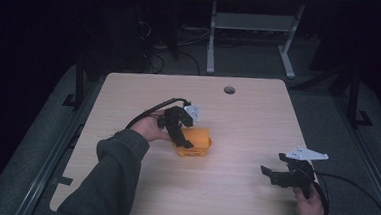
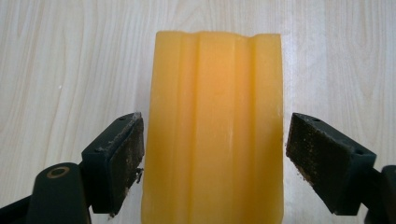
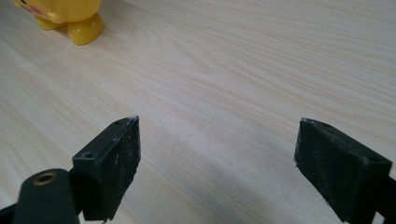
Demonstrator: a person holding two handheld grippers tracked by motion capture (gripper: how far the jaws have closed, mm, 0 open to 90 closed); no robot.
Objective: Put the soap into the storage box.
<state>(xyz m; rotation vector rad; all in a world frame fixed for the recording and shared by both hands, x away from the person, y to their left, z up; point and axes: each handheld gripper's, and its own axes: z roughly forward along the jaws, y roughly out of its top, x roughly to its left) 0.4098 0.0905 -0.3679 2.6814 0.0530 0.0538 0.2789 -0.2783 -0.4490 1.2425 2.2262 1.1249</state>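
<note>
My left tongs (image 2: 214, 140) hang over the orange block (image 2: 214, 126) with their jaws apart — one pad just beside each long side, a sliver of gap on the right. The block lies on the table (image 1: 248, 121), centre of the high view. My right tongs (image 1: 273, 173) wait at lower right, jaws wide — nothing between them.

Dim lab or office workspace. Pale wood tabletop (image 1: 248, 121) with cable hole (image 1: 229, 90); grey carpet, tangled cables (image 1: 154, 52), another desk frame (image 1: 253, 36) behind.
</note>
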